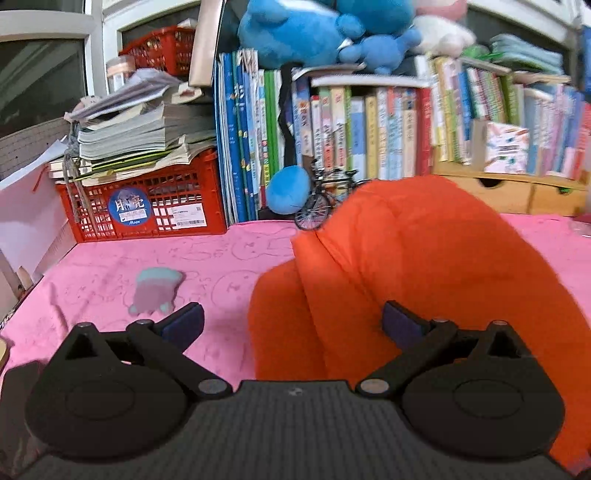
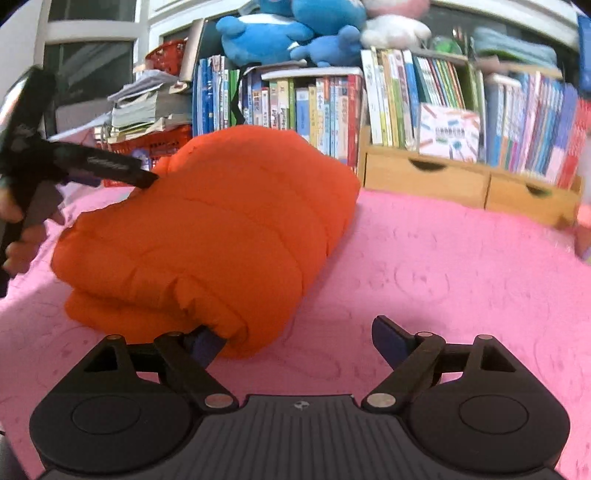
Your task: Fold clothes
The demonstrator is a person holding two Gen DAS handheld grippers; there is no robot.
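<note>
An orange puffer jacket (image 2: 207, 236) lies folded in a thick bundle on the pink cloth (image 2: 443, 277). My right gripper (image 2: 297, 341) is open at the bundle's near corner. Its left finger is partly tucked under the orange edge and its right finger stands over bare cloth. In the left wrist view the jacket (image 1: 424, 266) bulges up on the right. My left gripper (image 1: 293, 325) is open there, with its right finger against the orange fabric and its left finger over the cloth. From the right wrist view, one of the left gripper's fingers (image 2: 118, 168) touches the jacket's far left end, and a hand (image 2: 14, 221) holds that gripper.
A red crate (image 1: 147, 206) stacked with papers stands at the back left. A row of books (image 1: 369, 136) under blue plush toys (image 1: 303, 33) and wooden drawers (image 2: 424, 177) line the back. A miniature bicycle (image 1: 317, 206) and a small pale soft item (image 1: 155, 291) sit on the cloth.
</note>
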